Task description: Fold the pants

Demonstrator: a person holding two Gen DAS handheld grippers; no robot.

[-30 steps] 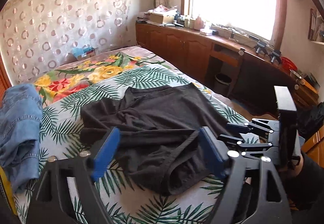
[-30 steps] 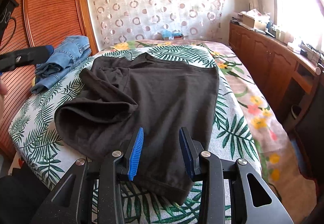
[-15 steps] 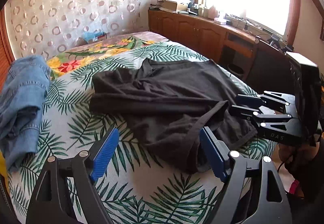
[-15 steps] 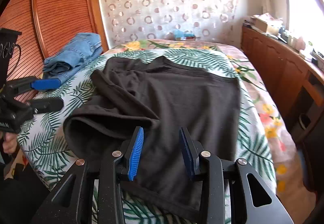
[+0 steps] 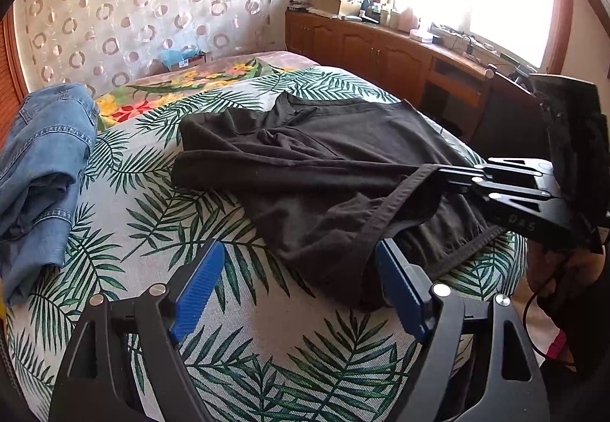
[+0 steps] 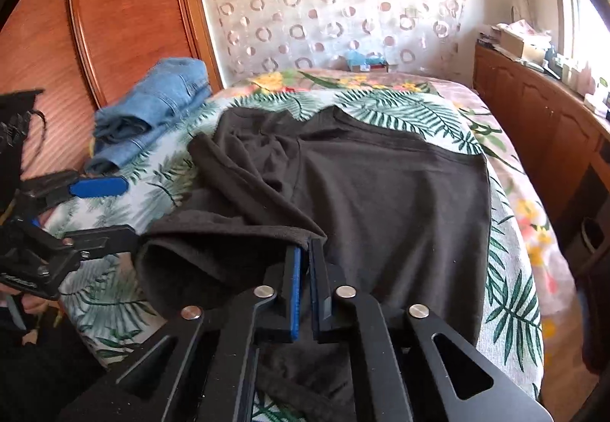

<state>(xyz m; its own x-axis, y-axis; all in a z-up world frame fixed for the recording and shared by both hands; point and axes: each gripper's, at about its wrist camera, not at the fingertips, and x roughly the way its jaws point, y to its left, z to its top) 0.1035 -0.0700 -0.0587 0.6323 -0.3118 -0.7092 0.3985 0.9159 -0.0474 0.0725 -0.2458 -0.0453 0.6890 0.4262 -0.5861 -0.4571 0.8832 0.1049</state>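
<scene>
Right gripper [image 6: 305, 250]: we see its jaws clenched almost together on a raised fold of the pants [image 6: 381, 201], with the dark cloth pinched at the blue pads' tips.

Right gripper from the left wrist view [image 5: 457, 178]: its black fingers sit closed on a dark hem band of the pants, which lifts off the bed toward them.

Left gripper [image 5: 293, 288]: we find its jaws released and spread wide. The pad nearer the pants sits right at the bunched near corner of the cloth; whether it touches, we cannot tell. The other pad hangs over bare sheet.

Left gripper from the right wrist view [image 6: 99, 208]: its two fingers stand well apart, just beside the edge of the pants nearest the jeans, holding nothing.

Pants: they lie on the bed [image 5: 267, 338], over the palm-leaf sheet. Their long axis runs from the grippers toward the curtain [image 6: 335, 2]. The half nearer the cabinets [image 6: 533, 109] lies flat and smooth; the half nearer the jeans is rumpled and doubled over.

Pants' far end: a straight edge with a shallow notch faces the curtain.

Jeans [image 5: 42, 170]: a heaped blue pile on the bed, apart from the pants, on the side away from the cabinets.
</scene>
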